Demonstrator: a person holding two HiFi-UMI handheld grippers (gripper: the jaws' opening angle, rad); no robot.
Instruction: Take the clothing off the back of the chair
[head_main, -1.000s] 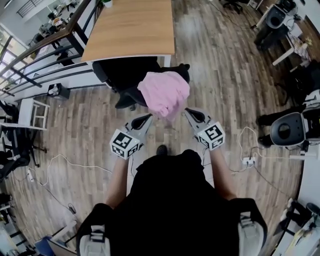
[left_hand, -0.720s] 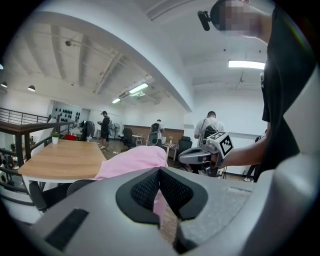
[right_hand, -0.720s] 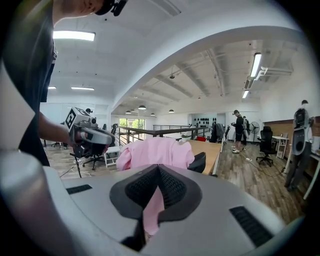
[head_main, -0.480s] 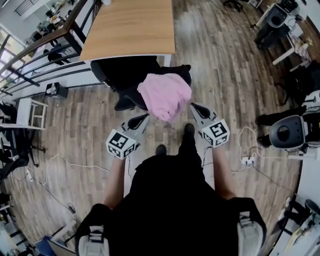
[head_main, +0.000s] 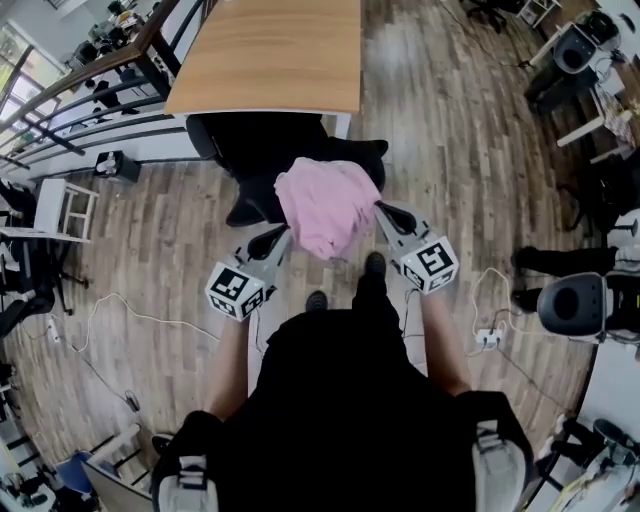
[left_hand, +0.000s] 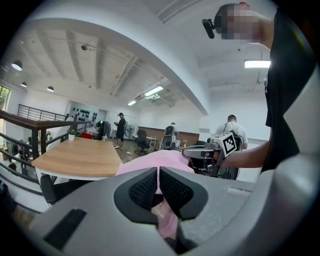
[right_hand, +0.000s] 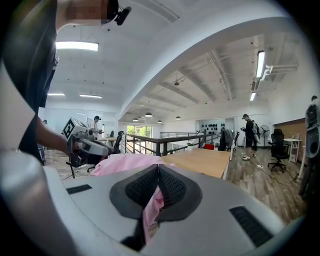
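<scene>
Fingers of left gripper and right gripper are clamping the soft pink cloth garment at its 7 and 3 o'clock edges. Garment is bunching at 5 o'clock of the black office chair.

Colours logged:
- garment: pale pink, plain, no print.
- chair: black.
- desk top: light wood grain with a white edge.
- floor: grey-brown streaked planks.
- left gripper and right gripper: grey shells, and cubes bearing black-and-white square markers.
- pads: black, fine dotted mesh.
- person's top: black.
- cable on the floor: white.
</scene>
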